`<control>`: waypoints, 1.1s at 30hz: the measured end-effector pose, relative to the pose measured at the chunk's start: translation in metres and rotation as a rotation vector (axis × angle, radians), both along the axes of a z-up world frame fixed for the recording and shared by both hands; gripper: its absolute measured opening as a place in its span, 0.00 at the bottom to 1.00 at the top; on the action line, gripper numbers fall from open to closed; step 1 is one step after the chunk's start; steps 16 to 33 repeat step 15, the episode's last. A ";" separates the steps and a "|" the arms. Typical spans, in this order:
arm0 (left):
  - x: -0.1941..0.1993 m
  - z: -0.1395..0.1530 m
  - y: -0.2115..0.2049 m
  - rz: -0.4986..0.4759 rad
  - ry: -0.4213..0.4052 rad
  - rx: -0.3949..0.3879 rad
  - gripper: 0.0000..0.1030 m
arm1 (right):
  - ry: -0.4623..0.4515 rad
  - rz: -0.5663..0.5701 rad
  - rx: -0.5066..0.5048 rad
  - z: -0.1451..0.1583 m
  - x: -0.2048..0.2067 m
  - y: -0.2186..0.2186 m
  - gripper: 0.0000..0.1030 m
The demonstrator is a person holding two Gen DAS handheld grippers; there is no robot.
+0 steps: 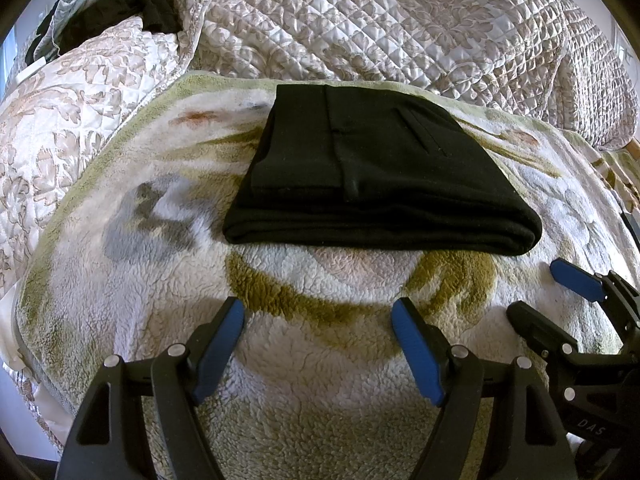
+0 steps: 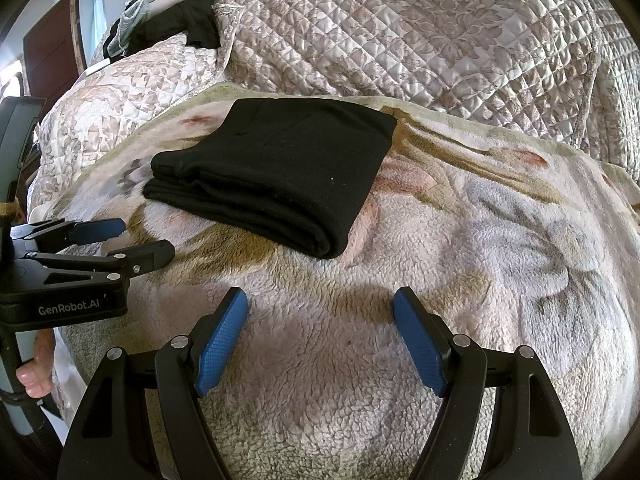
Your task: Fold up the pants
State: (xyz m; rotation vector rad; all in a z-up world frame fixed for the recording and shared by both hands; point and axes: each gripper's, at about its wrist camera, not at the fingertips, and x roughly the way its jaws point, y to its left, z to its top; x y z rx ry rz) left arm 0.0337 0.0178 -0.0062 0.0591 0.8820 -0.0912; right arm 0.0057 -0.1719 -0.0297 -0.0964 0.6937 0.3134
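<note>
The left gripper [image 1: 318, 346] is found released, its blue-padded jaws standing wide with nothing between them, poised above the fluffy floral fleece blanket [image 1: 320, 400] spread on the bed. The black knit pants [image 1: 372, 176] are seen ahead of this gripper, well apart from its tips, folded into a compact rectangular stack lying flat on the blanket. The right gripper [image 2: 320, 344] is likewise found released and empty; from it the folded pants [image 2: 280, 176] lie ahead and to the left, apart from its jaws.

The task is judged essentially complete.

Risks noted:
- On the stack's left edge the layers are seen stepped and slightly uneven; a nudge from the left gripper could make them splay.
- The rolled front fold is soft and thick; a jaw dragged across it could pull the top layer open.
- The deep pile of the blanket could snag a low jaw and shift the stack.
- The two grippers stand near each other; a careless withdrawal could cause a collision.
</note>
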 end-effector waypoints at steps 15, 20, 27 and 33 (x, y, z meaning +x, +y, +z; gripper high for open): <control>0.000 -0.003 0.001 0.003 0.002 -0.002 0.77 | -0.001 -0.001 0.000 0.000 0.001 -0.001 0.73; 0.000 -0.003 0.001 0.003 0.002 -0.002 0.77 | -0.001 -0.001 0.000 0.000 0.001 -0.001 0.73; 0.000 -0.003 0.001 0.003 0.002 -0.002 0.77 | -0.001 -0.001 0.000 0.000 0.001 -0.001 0.73; 0.000 -0.003 0.001 0.003 0.002 -0.002 0.77 | -0.001 -0.001 0.000 0.000 0.001 -0.001 0.73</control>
